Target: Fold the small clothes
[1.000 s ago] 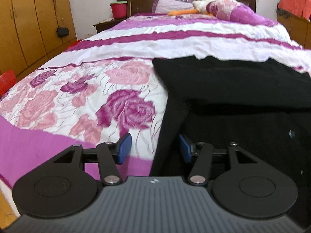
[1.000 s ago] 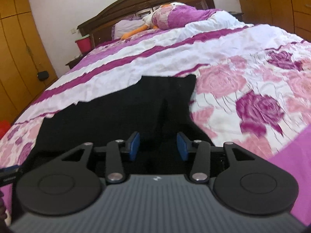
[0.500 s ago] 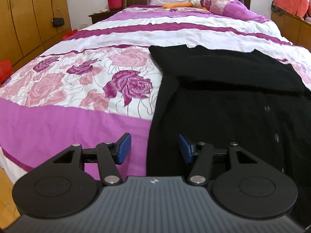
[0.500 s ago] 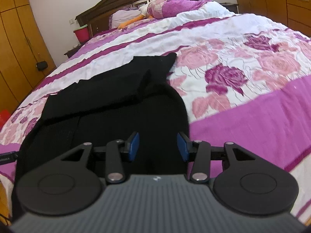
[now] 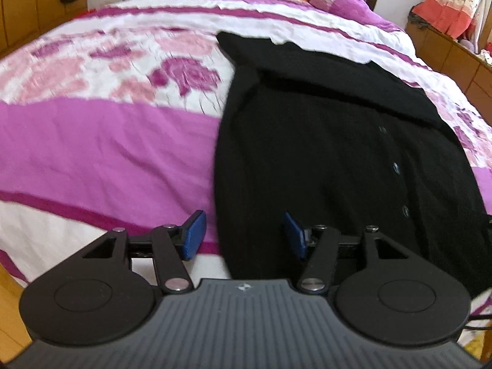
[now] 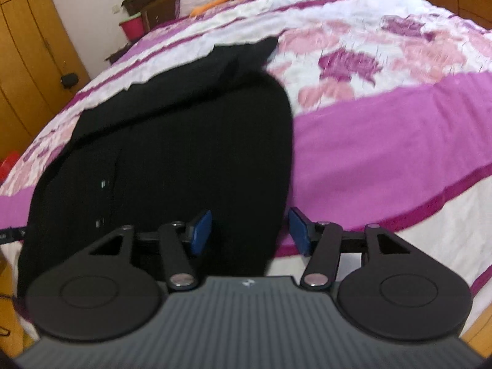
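No legible text; only a small, perhaps logo-like mark on each gripper body.

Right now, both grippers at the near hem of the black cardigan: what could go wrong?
1. Both grippers are open; the left gripper and right gripper, whose jaws have just been opening, each straddle a side edge of the cardigan, so a close might catch one layer only.
2. The hem hangs over the bed edge; a pull could drag it off.
3. Sleeves folded across the top may slip loose.
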A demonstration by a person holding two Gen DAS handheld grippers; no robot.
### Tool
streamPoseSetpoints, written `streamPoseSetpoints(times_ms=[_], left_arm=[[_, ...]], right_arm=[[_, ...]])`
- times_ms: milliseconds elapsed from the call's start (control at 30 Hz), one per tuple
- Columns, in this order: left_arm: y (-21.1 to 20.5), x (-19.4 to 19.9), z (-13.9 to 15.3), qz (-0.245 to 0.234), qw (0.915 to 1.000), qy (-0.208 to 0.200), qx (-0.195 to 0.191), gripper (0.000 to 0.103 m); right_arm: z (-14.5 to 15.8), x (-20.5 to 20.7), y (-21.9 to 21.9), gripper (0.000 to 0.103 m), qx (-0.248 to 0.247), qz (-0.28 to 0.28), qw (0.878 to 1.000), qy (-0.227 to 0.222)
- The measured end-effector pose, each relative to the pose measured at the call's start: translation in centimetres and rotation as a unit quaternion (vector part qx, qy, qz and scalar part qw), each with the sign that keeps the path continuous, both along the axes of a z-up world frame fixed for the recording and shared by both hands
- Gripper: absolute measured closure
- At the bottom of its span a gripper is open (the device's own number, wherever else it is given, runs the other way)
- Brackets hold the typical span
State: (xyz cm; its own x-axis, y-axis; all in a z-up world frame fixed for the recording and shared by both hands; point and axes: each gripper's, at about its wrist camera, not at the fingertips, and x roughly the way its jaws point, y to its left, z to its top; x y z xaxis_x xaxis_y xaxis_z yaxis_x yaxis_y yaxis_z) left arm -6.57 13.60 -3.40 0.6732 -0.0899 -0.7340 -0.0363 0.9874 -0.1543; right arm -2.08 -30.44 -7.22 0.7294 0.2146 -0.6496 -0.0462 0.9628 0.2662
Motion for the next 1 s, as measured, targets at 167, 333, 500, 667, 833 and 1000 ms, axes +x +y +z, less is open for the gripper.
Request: streamPoseSetpoints(times_ms=[167,333,500,667,833,1000], left_arm=[[-0.9,-0.7,-0.8,-0.023,0.9995,-0.013,0.019,0.034],[-1.3,-1.1,-1.1,-0.049,0.9985,-0.020,0.016,0.035],[-2.1,-1.6,-0.7,-0.085,0.9961,-0.012,-0.020,0.046],[-3.3,-1.8,-1.3,-0.103,0.9946,-0.005,-0.011,0.046],[-3.0,-0.7,-1.9,-0.099,0.9945,0.005,-0.032,0.045],[-2.2,-0.4,-2.1,-0.086,0.9938,0.005,-0.071,0.046]], right_arm=[[-1.5,-0.1,0.0,0.042,0.010,0.008,1.000,-0.007],[-1.6,-0.3,-0.4,0.041,0.031,0.009,0.999,-0.008],[-0.6,-1.2,0.2,0.041,0.057,0.048,0.997,-0.012],[-0.9,-2.1,1.2,0.041,0.053,0.093,0.994,-0.024],[-1.4,-2.1,0.5,0.042,0.068,0.105,0.992,-0.031],[-1.9,-2.3,-0.3,0.042,0.100,0.099,0.989,-0.041]])
